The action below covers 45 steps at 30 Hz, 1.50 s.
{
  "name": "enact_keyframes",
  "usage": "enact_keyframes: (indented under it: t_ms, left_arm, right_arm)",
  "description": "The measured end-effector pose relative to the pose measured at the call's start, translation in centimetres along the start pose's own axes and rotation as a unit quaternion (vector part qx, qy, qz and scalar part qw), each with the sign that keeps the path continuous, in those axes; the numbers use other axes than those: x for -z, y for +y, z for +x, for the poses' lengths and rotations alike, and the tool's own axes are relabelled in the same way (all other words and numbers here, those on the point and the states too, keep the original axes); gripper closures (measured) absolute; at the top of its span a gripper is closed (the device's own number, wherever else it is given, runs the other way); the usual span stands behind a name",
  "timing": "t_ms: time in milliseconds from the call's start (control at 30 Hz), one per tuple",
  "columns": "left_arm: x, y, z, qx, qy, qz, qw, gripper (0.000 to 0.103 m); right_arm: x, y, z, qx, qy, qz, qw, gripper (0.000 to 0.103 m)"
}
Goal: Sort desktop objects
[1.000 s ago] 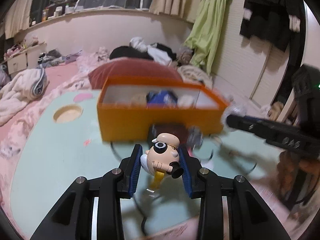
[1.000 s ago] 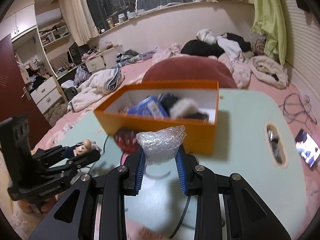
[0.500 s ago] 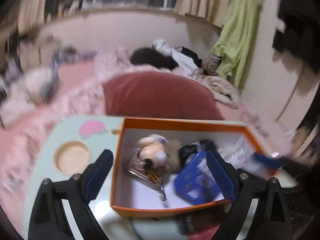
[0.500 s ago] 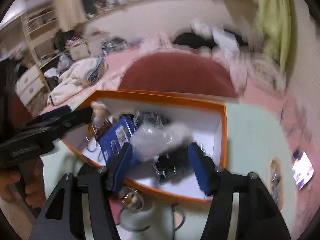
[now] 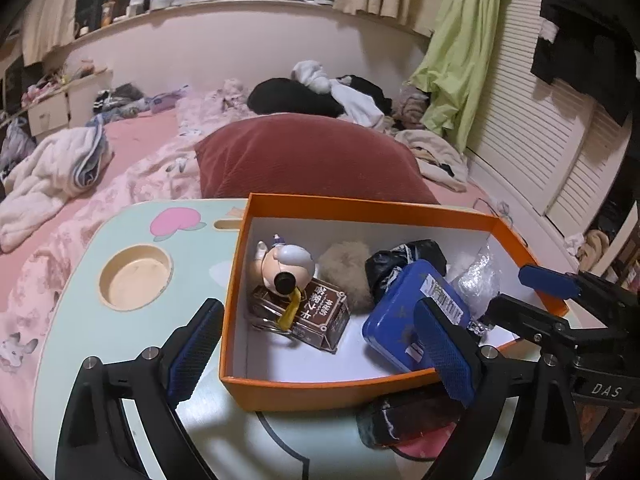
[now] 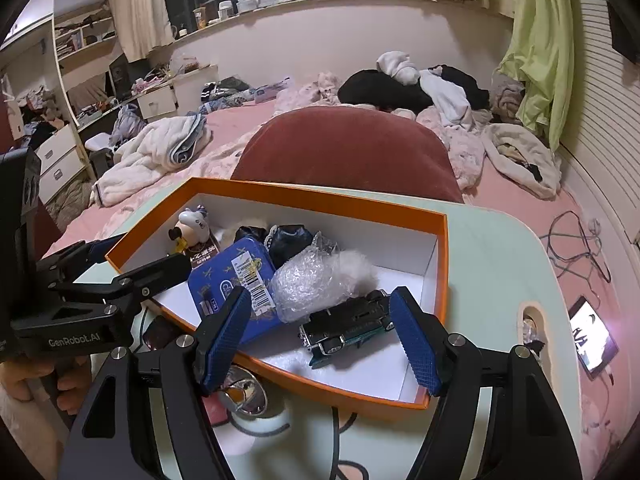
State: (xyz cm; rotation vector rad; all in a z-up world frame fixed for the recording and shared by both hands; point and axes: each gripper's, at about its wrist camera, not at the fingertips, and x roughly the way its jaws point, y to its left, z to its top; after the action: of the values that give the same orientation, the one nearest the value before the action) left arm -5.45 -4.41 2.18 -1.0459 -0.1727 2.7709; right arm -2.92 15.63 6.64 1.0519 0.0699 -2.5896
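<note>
Crinkly bubble wrap [image 6: 316, 280] (translucent) fills orange box [image 6: 436, 300].

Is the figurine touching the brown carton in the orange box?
Touching. The left wrist view shows the figurine lying on the brown carton, its yellow strap draped over the carton's top.

Orange box [image 5: 320, 388], blue tin [image 5: 404, 320], maroon cushion [image 5: 312, 160]
</note>
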Motion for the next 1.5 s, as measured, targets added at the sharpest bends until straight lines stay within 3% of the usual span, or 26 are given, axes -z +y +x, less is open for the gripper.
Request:
enact_keyframes:
  t_ms: [133,300,433,500,633,700,733,800,1500]
  left_arm:
    - [0.4,-0.9,-2.2,0.001,-0.031,0.009,0.9995,0.008]
    - [1.4,-1.3,-7.1,0.022,-0.072,0.017,0.997,0.008]
    - [4.3,-1.3,-8.7,0.011,-0.054,0.026,0.9982,0.005]
    - [6.2,-1.4,-8.0,0.01,-0.024,0.028,0.9993,0.005]
    - [9.0,-1.9,-4.2,-0.053,0.043,0.047,0.9966,0.002]
    - [9.1,-1.9,-3.9,-0.06,0.041,0.053,0.9959,0.0]
    - [9.0,-1.8,-3.9,-0.056,0.042,0.053,0.9961,0.0]
    - [8.9,-1.7,-4.0,-0.056,0.041,0.053,0.9962,0.0]
    - [9.2,-1.7,-3.9,-0.055,0.036,0.053,0.9964,0.0]
  right_arm:
    - [0.0,-0.4,-0.5,-0.011,-0.002,0.012,1.0,0.031]
    - [1.7,-0.6,-4.2,-0.045,-0.061,0.054,0.996,0.031]
    - [3.5,0.1,-5.6,-0.049,-0.043,0.05,0.997,0.031]
    - [4.9,1.0,-5.6,-0.026,-0.016,0.026,0.999,0.031]
    - [6.9,2.0,-4.2,0.009,0.028,-0.015,0.999,0.031]
    - [7.5,1.9,-2.0,0.014,0.082,-0.013,0.996,0.027]
    - [7.5,2.0,-1.8,0.032,0.07,-0.024,0.997,0.025]
    - [7.4,2.0,-1.1,0.027,0.073,-0.024,0.997,0.018]
    - [7.6,1.8,-0.7,0.026,0.07,-0.026,0.997,0.016]
